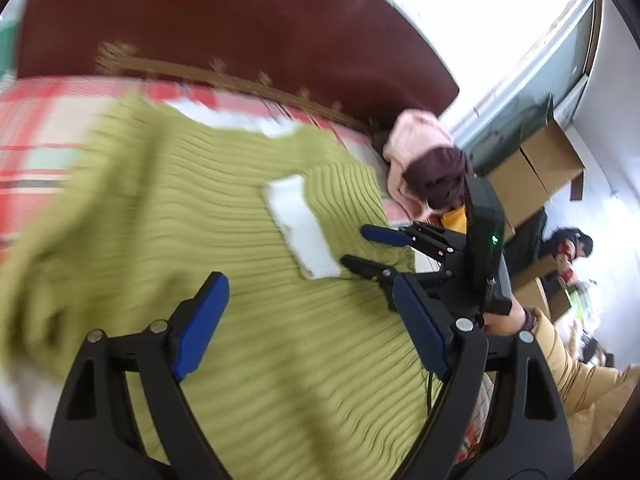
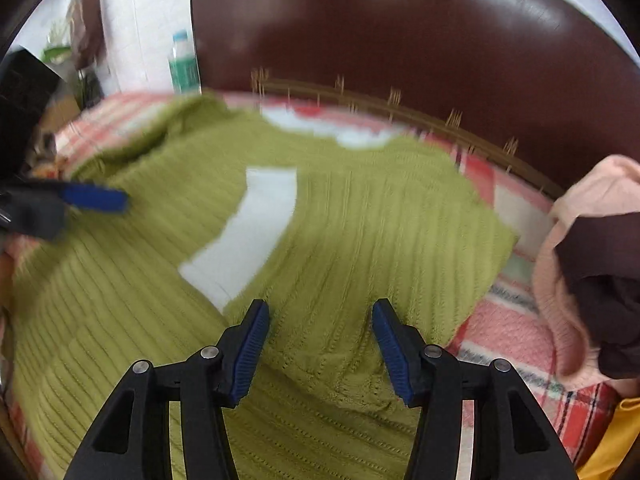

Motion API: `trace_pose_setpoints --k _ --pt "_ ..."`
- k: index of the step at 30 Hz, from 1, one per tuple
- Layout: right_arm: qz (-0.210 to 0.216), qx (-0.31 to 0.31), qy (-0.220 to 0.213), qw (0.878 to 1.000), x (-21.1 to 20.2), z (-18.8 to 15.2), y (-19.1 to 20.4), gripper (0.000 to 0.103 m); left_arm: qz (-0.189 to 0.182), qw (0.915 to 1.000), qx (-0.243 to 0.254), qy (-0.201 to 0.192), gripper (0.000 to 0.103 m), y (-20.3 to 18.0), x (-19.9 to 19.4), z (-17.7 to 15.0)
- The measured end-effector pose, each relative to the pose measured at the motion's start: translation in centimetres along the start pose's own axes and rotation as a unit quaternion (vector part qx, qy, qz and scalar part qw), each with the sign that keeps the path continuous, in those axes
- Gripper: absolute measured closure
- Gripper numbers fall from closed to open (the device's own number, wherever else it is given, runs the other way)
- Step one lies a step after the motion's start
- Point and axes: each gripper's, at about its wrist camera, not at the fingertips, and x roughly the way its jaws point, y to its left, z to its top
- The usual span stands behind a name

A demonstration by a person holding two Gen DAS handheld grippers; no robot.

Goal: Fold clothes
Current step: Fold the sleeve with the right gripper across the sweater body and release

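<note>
Lying spread flat across the bed (image 2: 516,320), a green ribbed sweater (image 2: 328,240), neckline toward the dark red headboard (image 2: 400,32), hem toward the cameras, so long axis running from headboard to the near edge. Down the front, a white strip (image 2: 256,236), slanting from near the neck toward the lower left in the right wrist view. One sleeve bunched toward the upper left of that view, blurred.

Under the sweater, a red, pink and white checked blanket (image 2: 512,332). Beside the sweater's right edge, near the headboard, a heap of other clothes: a pink garment (image 2: 560,292) wrapped around a dark brown one (image 2: 604,280), with something yellow (image 2: 616,436) below. Past the bed in the left wrist view, cardboard boxes (image 1: 536,164) against a pale wall, under a bright window. At the far left of the right wrist view, a bottle with a green label (image 2: 182,68) next to the headboard.

Left tongs (image 1: 304,328) spread wide, nothing between the blue pads, hanging over the sweater's lower half. Right tongs (image 2: 320,352) partly apart, also gripping nothing, poised just above the knit near the hem; touching the fabric or not cannot be told. Behind the right tongs in the left wrist view, a hand (image 1: 506,318) and a tan sleeve (image 1: 576,372).
</note>
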Motion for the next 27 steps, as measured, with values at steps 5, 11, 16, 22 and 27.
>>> trace_pose_setpoints --k 5,11,16,22,27 --pt "0.026 -0.033 -0.044 0.998 -2.8 2.0 2.4 0.047 0.079 0.9938 -0.026 -0.074 0.017 3.4 -7.8 -2.1" --pt "0.114 -0.188 -0.091 0.971 -4.7 6.7 12.1 0.037 0.131 0.9814 -0.105 -0.093 0.017 9.1 -11.9 -4.5" --pt "0.184 -0.24 -0.056 0.951 -1.9 9.7 19.8 0.037 0.104 0.9792 -0.134 -0.11 0.017 10.4 -13.1 -5.8" --pt "0.284 -0.171 -0.01 0.943 2.0 10.4 24.1 0.038 0.091 0.9762 -0.148 -0.13 0.017 10.9 -15.0 -7.4" --pt "0.269 -0.13 0.014 0.954 5.5 10.4 26.7 0.039 0.082 0.9747 -0.158 -0.135 0.017 11.7 -15.9 -8.2"
